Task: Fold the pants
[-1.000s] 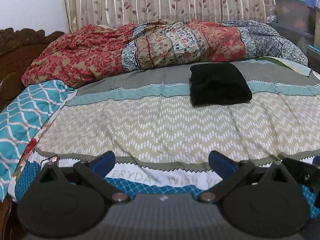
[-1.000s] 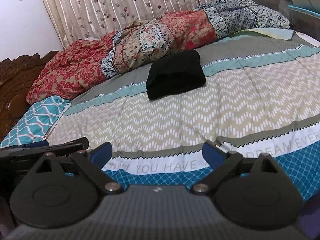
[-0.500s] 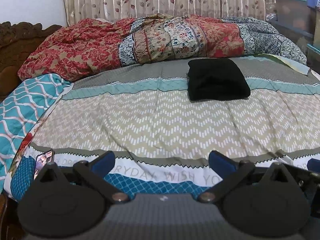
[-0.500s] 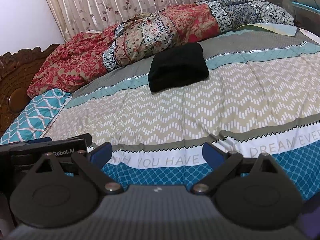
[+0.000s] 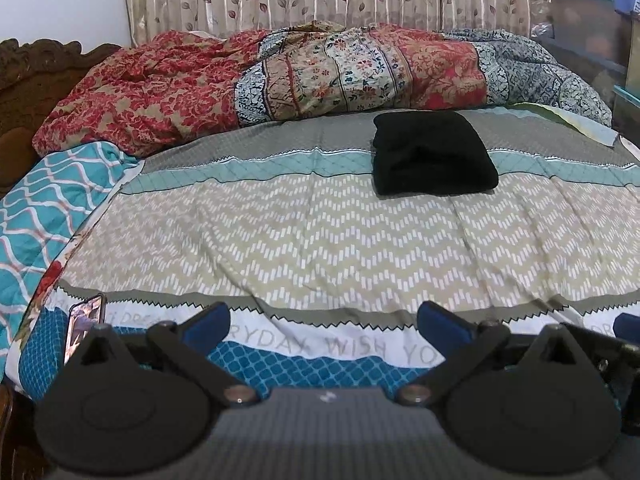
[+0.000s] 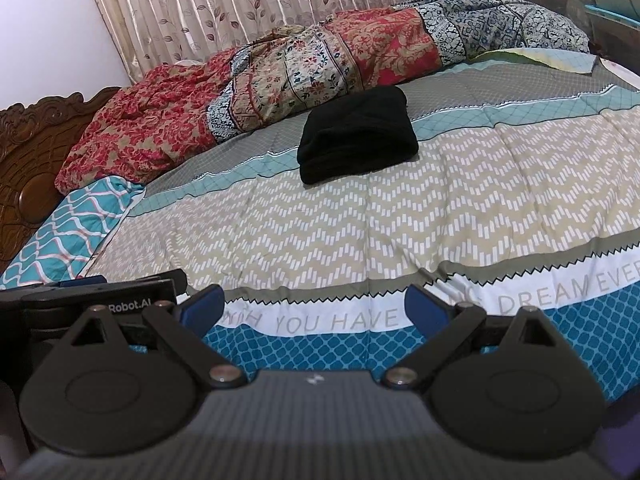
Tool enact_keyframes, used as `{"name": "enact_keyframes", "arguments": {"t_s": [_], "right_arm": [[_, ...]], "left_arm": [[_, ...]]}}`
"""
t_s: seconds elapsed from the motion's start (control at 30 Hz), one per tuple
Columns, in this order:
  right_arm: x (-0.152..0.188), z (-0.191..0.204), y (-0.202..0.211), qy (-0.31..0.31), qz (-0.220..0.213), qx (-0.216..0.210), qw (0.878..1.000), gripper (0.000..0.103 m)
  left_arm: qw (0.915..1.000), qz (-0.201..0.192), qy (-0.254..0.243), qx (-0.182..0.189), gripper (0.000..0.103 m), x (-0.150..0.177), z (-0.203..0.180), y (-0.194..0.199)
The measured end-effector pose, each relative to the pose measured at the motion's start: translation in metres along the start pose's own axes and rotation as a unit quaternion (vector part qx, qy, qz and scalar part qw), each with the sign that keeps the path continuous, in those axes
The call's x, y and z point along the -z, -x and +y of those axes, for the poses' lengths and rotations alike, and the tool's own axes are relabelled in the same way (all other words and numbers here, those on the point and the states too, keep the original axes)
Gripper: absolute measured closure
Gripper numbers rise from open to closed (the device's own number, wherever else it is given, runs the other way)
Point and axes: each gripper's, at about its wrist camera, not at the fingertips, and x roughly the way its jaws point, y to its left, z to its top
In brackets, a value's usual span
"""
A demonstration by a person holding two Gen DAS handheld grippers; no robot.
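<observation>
Black pants [image 5: 434, 152]: folded into a compact stack, lying on the bedspread [image 5: 320, 240] toward its far edge, just short of the crumpled floral quilt [image 5: 280, 80].

Left gripper [image 5: 323, 320]: fingers spread wide apart, empty, poised over the bedspread's near edge, well apart from the pants.

Right gripper [image 6: 314, 306]: fingers likewise wide apart, empty, over the same near edge.

Left wrist view only: 1 phone [image 5: 84, 326] at the near left corner; storage bins [image 5: 588, 20] at right.

Right wrist view only: carved wooden headboard [image 6: 36, 148] in fuller detail; the left gripper's body, lettered "Robot.AI", at lower left.
</observation>
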Motion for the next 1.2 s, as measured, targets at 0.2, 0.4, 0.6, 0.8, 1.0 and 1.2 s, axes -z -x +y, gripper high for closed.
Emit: {"name": "enact_keyframes", "arguments": {"t_s": [0.2,0.4,0.6,0.8,1.0,1.2], "right_arm": [[-0.001,-0.001,0.001,0.002,0.001,0.000,1.000,0.005],[-0.002,-0.003,0.002,0.002,0.001,0.000,1.000,0.005],[-0.003,-0.003,0.002,0.006,0.003,-0.005,1.000,0.005],[-0.002,-0.003,0.004,0.009,0.000,-0.005,1.000,0.005],[-0.002,-0.005,0.006,0.007,0.000,-0.006,1.000,0.005],[-0.001,-0.006,0.008,0.007,-0.002,-0.007,1.000,0.005]], "left_arm": [[0.9999,0.009,0.004,0.004,0.000,0.000,0.002,-0.003],[0.9999,0.010,0.004,0.005,0.000,0.000,0.002,-0.004],[0.9996,0.027,0.004,-0.004,0.000,0.001,0.002,-0.009],[0.9988,0.048,0.008,-0.010,0.000,0.004,0.004,-0.014],[0.9983,0.056,0.010,-0.012,0.000,0.006,0.005,-0.015],[0.9978,0.064,0.009,-0.017,0.000,0.006,0.003,-0.017]]}}
